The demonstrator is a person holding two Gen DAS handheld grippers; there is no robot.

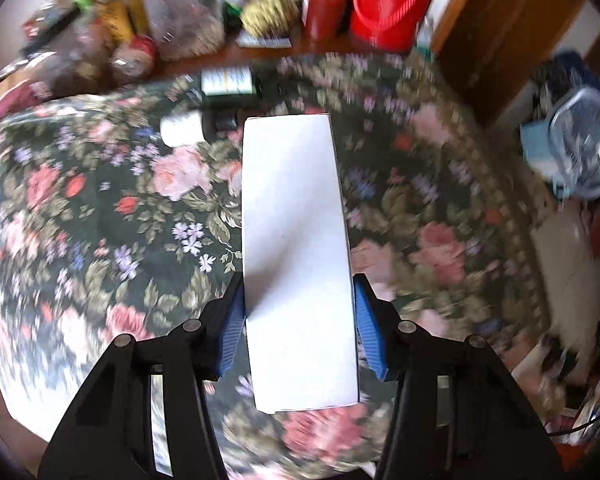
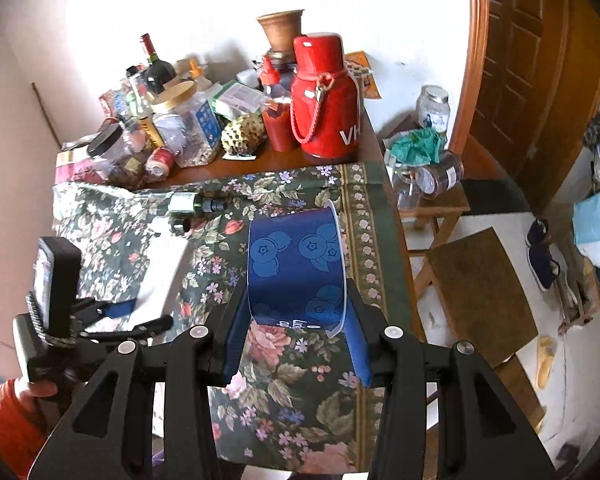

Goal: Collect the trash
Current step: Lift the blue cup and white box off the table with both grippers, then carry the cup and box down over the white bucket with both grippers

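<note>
My left gripper (image 1: pixel 299 284) is shut on a long white box (image 1: pixel 296 248) and holds it lengthwise above the floral tablecloth (image 1: pixel 100 220). My right gripper (image 2: pixel 296 292) is shut on a blue cup with a blueberry print (image 2: pixel 296 268), held on its side above the same cloth (image 2: pixel 292 392). The left gripper and white box also show at the left of the right wrist view (image 2: pixel 160 276). Two small dark bottles (image 1: pixel 204 120) lie on the cloth beyond the box; they also show in the right wrist view (image 2: pixel 192 210).
The table's far end is crowded: a red thermos jug (image 2: pixel 326 100), a ketchup bottle (image 2: pixel 276 116), jars, packets and a wine bottle (image 2: pixel 156 64). Right of the table stand wooden stools (image 2: pixel 480 288) with jars, a wooden door (image 2: pixel 532 80) and shoes on the floor.
</note>
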